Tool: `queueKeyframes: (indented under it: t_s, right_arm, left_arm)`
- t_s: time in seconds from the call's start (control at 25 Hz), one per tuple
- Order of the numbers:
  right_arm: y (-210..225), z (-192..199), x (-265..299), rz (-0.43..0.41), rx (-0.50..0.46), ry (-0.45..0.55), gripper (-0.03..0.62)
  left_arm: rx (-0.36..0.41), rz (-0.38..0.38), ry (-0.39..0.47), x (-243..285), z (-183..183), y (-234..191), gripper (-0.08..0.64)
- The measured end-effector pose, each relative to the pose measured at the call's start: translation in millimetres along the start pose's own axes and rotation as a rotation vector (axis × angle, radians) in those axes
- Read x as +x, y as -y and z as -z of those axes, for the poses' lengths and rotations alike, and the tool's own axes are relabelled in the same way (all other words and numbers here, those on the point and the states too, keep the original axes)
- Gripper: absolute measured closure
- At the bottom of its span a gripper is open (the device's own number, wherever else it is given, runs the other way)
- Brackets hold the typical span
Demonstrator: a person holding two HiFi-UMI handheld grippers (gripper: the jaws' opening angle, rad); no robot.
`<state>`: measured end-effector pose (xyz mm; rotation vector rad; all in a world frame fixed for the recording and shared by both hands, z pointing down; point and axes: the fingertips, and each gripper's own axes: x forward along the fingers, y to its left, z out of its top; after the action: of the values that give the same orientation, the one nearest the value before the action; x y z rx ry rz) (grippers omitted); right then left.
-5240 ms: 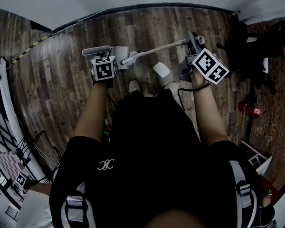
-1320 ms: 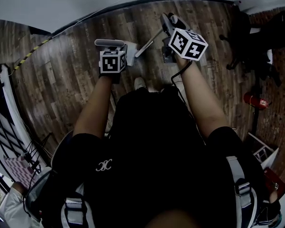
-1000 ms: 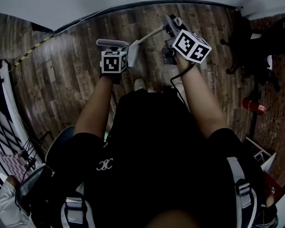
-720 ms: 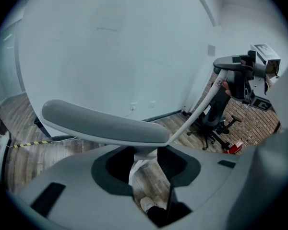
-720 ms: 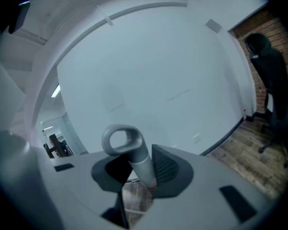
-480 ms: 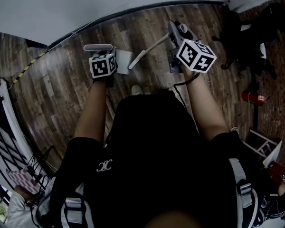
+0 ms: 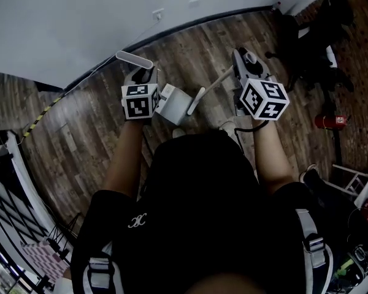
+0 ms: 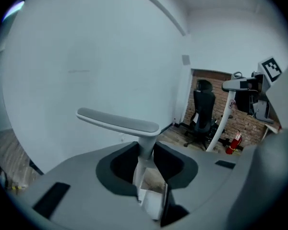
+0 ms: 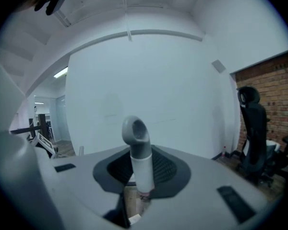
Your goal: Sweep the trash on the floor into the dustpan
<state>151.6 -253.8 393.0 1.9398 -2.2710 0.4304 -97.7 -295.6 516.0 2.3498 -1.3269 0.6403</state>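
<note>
My left gripper (image 7: 142,77) is shut on the stem of the white dustpan (image 7: 173,103), just under its grey crossbar grip (image 7: 134,59). In the left gripper view the stem (image 8: 145,150) runs up between the jaws, with the pan (image 8: 151,201) below. My right gripper (image 7: 246,67) is shut on the broom's white handle (image 7: 202,92), near its grey hooked end (image 9: 136,130). The shaft slants down toward the dustpan. The broom head is hidden behind the pan and the person's body. No trash shows on the floor.
Dark wood plank floor (image 7: 92,133) meets a white wall (image 7: 80,17) ahead. A black office chair (image 7: 300,48) and a red fire extinguisher (image 7: 327,122) stand at the right. The person's shoe (image 7: 227,126) is just below the broom. A white frame (image 7: 12,182) is at the left.
The white crumpled paper seen by the feet five seconds ago is gone from view. Both grippers have come closer to the wall, and the dustpan now hangs right of the left gripper.
</note>
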Motion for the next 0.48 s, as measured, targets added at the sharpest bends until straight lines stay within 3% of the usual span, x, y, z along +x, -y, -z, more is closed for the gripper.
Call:
queueKeyframes:
  t_s: [0.12, 0.48]
  right_arm:
    - [18.3, -14.7, -24.7, 0.047, -0.024, 0.021, 0.511]
    - [89.0, -56.1, -79.2, 0.2, -0.049, 0.067, 0.512]
  left_arm:
    - [0.073, 0.028, 0.06, -3.9, -29.5, 25.9, 0.463]
    - [0.129, 0.102, 0.169, -8.8, -86.1, 80.1, 0.465]
